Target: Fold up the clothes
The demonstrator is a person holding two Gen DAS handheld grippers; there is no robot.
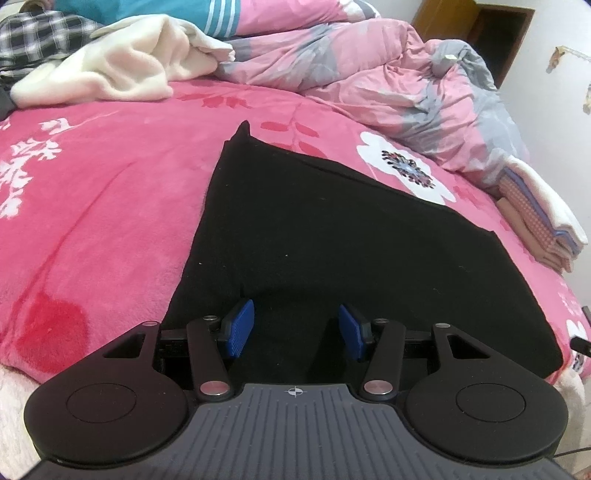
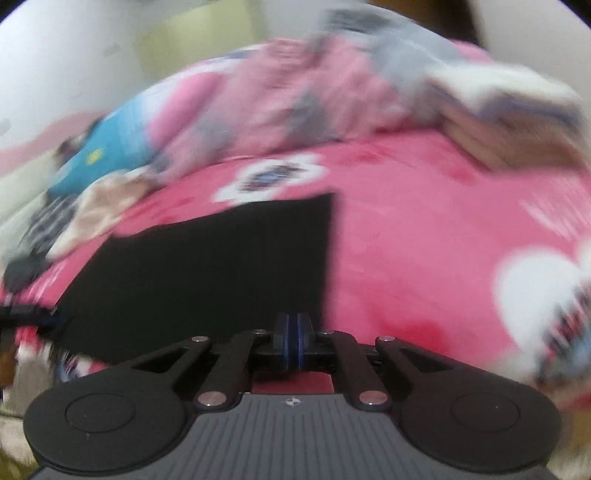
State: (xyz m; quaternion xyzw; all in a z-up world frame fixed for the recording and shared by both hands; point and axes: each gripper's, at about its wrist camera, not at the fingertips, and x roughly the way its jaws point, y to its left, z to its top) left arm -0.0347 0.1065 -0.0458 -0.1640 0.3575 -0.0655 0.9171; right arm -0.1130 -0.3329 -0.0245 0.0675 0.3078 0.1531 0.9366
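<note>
Black garment [image 1: 332, 240]: matt knit cloth with a fine nap, flecked with pale lint. Pink blanket [image 1: 110, 184]: plush fleece, soft pile, slight sheen along its creases. Cream throw [image 1: 110, 70]: thick, fuzzy fleece. Quilt [image 1: 369, 70]: smooth woven cloth, crumpled, printed pink and grey. Folded stack [image 1: 535, 221]: woven cloth in a small check, with one fleecy cream layer. Cabinet [image 1: 480, 26]: brown wood, smooth finish. Left tool [image 1: 295, 328]: matt black plastic arms, polished metal pivot pins, blue ribbed rubber-like pads [image 1: 240, 325], grey ribbed plastic body. Right tool [image 2: 293, 341]: same materials; surroundings are blurred.
</note>
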